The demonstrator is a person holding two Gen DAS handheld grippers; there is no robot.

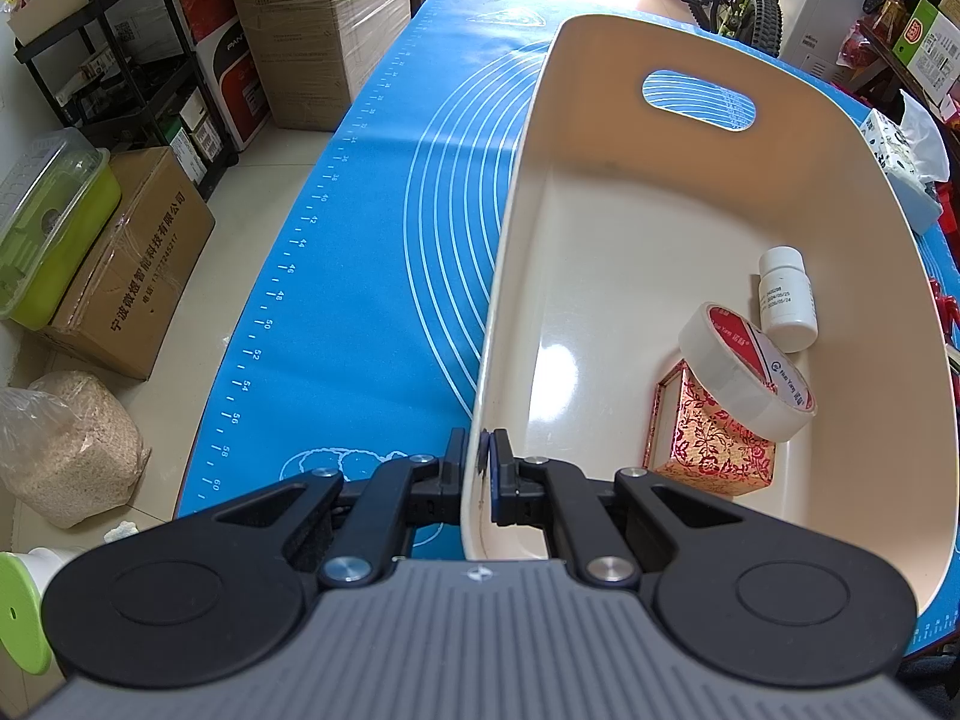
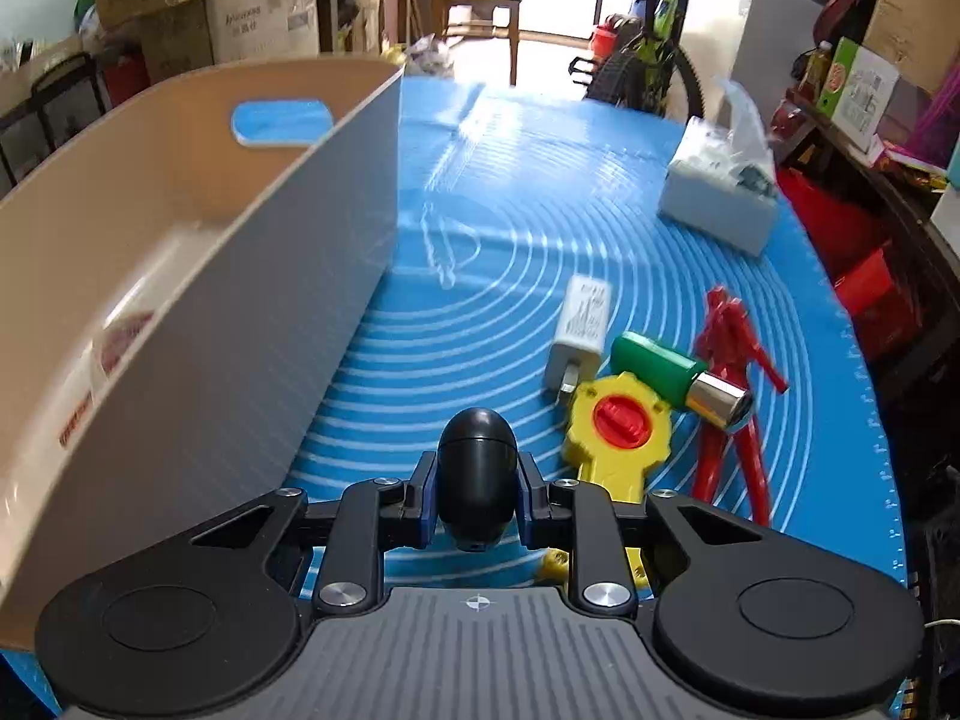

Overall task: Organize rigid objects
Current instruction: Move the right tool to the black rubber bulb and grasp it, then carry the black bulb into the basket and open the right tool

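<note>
A cream bin (image 1: 600, 228) stands on the blue mat. Inside it lie a white bottle (image 1: 786, 300), a roll of clear tape (image 1: 744, 369) and a red patterned box (image 1: 708, 438). My left gripper (image 1: 483, 459) is shut on the bin's near left wall. My right gripper (image 2: 477, 474) is shut on a black oval object (image 2: 477, 468), held above the mat beside the bin's grey outer wall (image 2: 252, 324). On the mat to the right lie a white charger (image 2: 579, 330), a yellow and red toy (image 2: 618, 426), a green and silver cylinder (image 2: 678, 375) and red pliers (image 2: 732, 396).
A white tissue pack (image 2: 717, 192) sits at the mat's far right. Cardboard boxes (image 1: 312, 30) and a black shelf (image 1: 132, 60) stand left of the table. A bag of grain (image 1: 66, 450) lies on the floor. A bicycle (image 2: 648, 48) stands beyond the table.
</note>
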